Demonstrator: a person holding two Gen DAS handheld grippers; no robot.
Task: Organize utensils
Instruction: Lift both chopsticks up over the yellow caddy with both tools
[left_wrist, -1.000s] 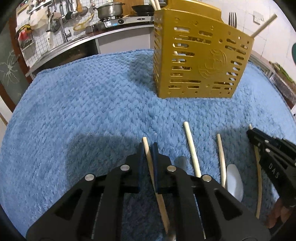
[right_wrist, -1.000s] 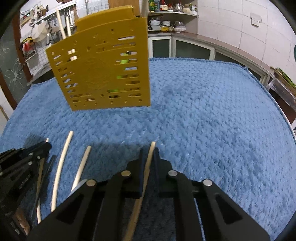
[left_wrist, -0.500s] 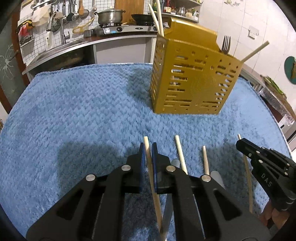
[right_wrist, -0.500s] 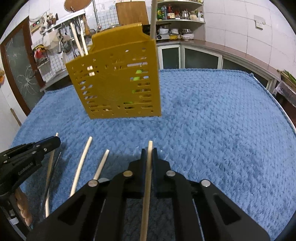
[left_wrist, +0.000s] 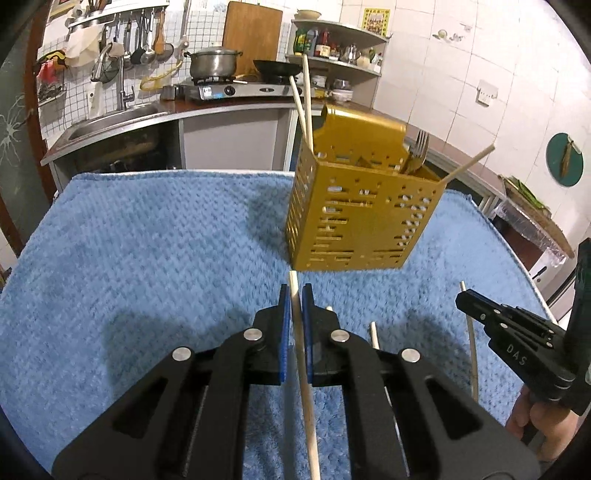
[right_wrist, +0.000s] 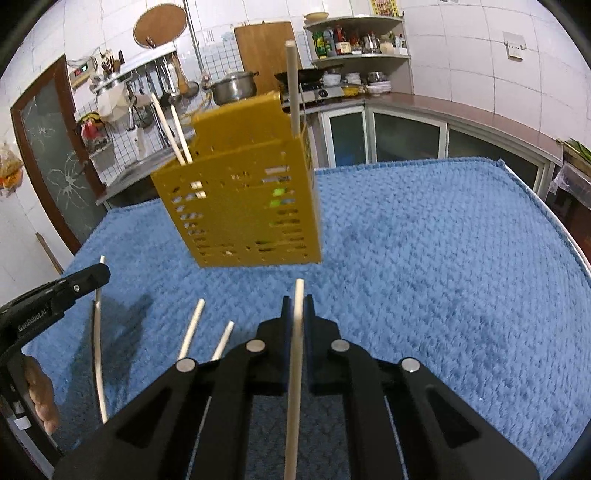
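My left gripper (left_wrist: 294, 295) is shut on a pale wooden chopstick (left_wrist: 306, 398), held above the blue cloth (left_wrist: 147, 258). My right gripper (right_wrist: 297, 304) is shut on another chopstick (right_wrist: 293, 387), also off the cloth. A gold slotted utensil holder (left_wrist: 362, 214) stands just ahead of both, with chopsticks (left_wrist: 304, 99) and forks (left_wrist: 417, 147) standing in it. In the right wrist view the holder (right_wrist: 243, 199) is ahead and slightly left. Two loose chopsticks (right_wrist: 190, 328) lie on the cloth between the grippers. Each gripper shows at the edge of the other's view.
The cloth (right_wrist: 443, 277) covers the whole table, and its far edge lies behind the holder. Beyond it a kitchen counter carries a pot on a stove (left_wrist: 212, 66) and a sink. A hand (left_wrist: 543, 421) grips the right tool's handle.
Both grippers have risen from the cloth with their chopsticks and tilted up, so more of the kitchen shows. The spoon seen earlier is now hidden behind my left gripper.
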